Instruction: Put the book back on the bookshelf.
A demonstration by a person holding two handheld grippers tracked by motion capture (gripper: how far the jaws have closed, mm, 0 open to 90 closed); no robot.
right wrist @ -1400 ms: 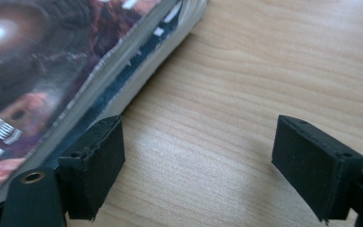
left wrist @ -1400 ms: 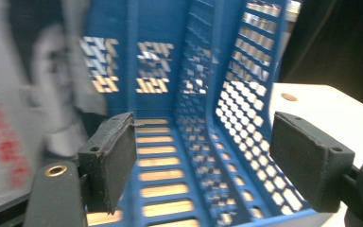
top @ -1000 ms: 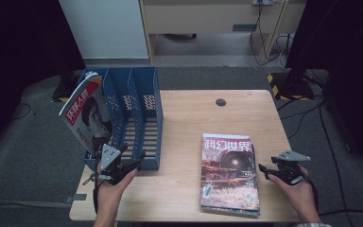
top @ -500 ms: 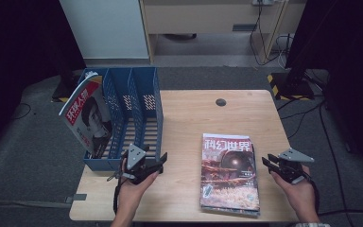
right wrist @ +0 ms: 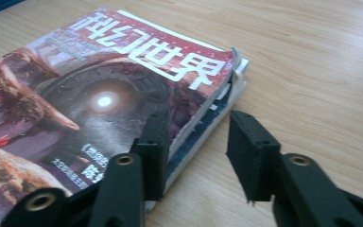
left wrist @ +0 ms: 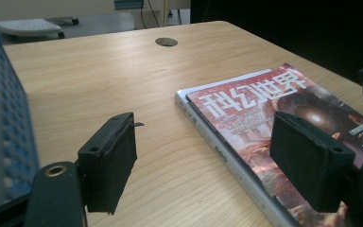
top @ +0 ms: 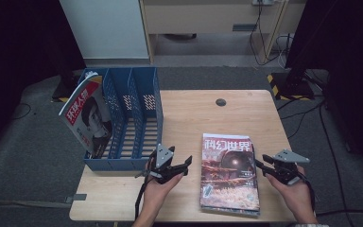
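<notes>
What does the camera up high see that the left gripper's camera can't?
High view alone: the magazine with a face on its cover standing in the blue plastic file rack, and both hands with the right gripper. Left gripper view alone: its open black jaws close up. Both: the red-covered magazine stack, wooden table and round table hole.

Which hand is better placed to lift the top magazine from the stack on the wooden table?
Right. The right gripper already straddles the open edge of the red-covered top magazine, its jaws having just been opening. The left gripper is open beside the spine, touching nothing.
</notes>
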